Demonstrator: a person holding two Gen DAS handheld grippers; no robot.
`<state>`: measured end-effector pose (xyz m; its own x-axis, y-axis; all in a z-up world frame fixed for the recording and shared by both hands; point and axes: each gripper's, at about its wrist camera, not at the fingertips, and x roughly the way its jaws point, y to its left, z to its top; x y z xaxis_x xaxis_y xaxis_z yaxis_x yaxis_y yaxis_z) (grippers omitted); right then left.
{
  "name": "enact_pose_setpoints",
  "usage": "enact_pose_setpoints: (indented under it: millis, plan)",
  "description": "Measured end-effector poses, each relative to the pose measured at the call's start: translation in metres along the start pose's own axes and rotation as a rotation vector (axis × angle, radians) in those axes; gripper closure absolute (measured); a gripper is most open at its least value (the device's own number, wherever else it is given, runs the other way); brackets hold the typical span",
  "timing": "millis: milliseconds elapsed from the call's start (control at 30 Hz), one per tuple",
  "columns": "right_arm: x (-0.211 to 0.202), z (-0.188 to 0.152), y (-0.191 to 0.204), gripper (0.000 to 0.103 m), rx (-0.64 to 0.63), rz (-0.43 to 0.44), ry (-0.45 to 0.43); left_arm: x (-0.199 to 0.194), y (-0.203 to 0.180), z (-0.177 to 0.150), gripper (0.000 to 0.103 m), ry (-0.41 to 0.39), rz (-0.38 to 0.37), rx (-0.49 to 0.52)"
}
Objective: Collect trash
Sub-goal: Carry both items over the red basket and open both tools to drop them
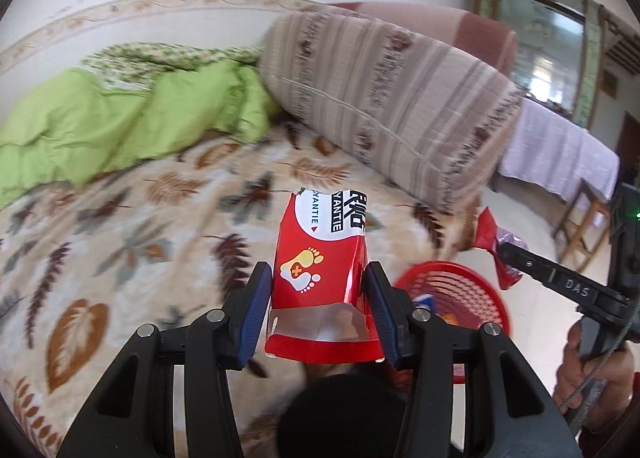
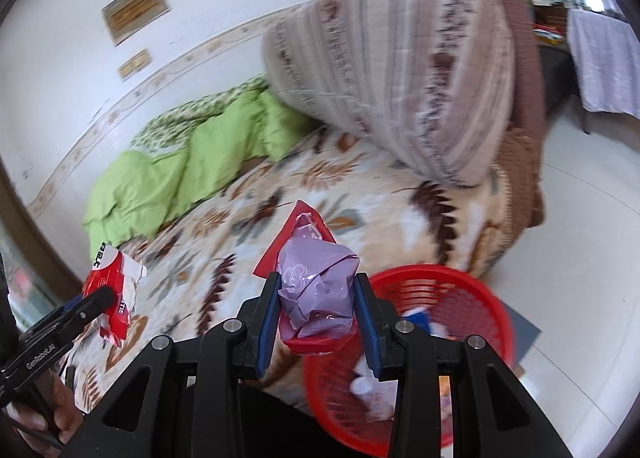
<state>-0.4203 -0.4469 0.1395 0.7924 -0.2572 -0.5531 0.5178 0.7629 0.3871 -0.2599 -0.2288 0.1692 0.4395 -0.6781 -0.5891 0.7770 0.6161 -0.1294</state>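
Your left gripper (image 1: 318, 308) was closed on a torn red packet (image 1: 320, 278) printed with two footprints, its blue pads (image 1: 253, 312) pressing both sides while the packet stood up above the leaf-patterned blanket (image 1: 120, 225). Your right gripper (image 2: 316, 312) was clamped on a crumpled lilac wrapper (image 2: 316, 284) bundled with a red foil piece (image 2: 298, 230); from the left wrist camera that bundle (image 1: 494, 244) showed at the tip of the right gripper's black arm, above the far rim of the red mesh basket (image 1: 452, 296). That basket (image 2: 432, 334) sat on the pale floor just beside the bed edge, with a few scraps already inside; what they were was too blurred to tell. You held both items over the bed edge near the basket, neither of them inside it. Behind them lay a green quilt (image 1: 120, 117) and a large striped bolster (image 1: 400, 101) resting on the blanket.
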Motion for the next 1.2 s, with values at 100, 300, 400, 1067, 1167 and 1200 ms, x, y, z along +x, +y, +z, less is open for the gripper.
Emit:
enact_pose_setpoints:
  millis: [100,300,400,1067,1167,1200]
  plan:
    - [-0.009,0.003,-0.023,0.064,0.038,-0.042,-0.006,0.018,-0.019,0.005,0.056,0.052,-0.085,0.000]
    - [-0.012,0.006,-0.050,0.063,0.092,-0.074,-0.006,0.050,-0.055,0.009,0.056,0.121,-0.169,0.033]
    - [-0.007,0.005,-0.055,0.063,0.106,-0.082,0.003,0.063,-0.068,0.008,0.055,0.146,-0.193,0.051]
    - [-0.013,-0.010,0.016,0.008,-0.092,-0.437,-0.105,0.031,-0.027,-0.005,0.006,0.046,-0.067,0.069]
    - [-0.019,-0.020,0.041,0.001,-0.085,-0.509,-0.175,0.010,-0.003,-0.014,0.002,0.013,-0.013,0.049]
    - [-0.022,-0.024,0.047,0.001,-0.079,-0.515,-0.198,0.005,0.005,-0.019,0.002,0.009,0.020,0.044]
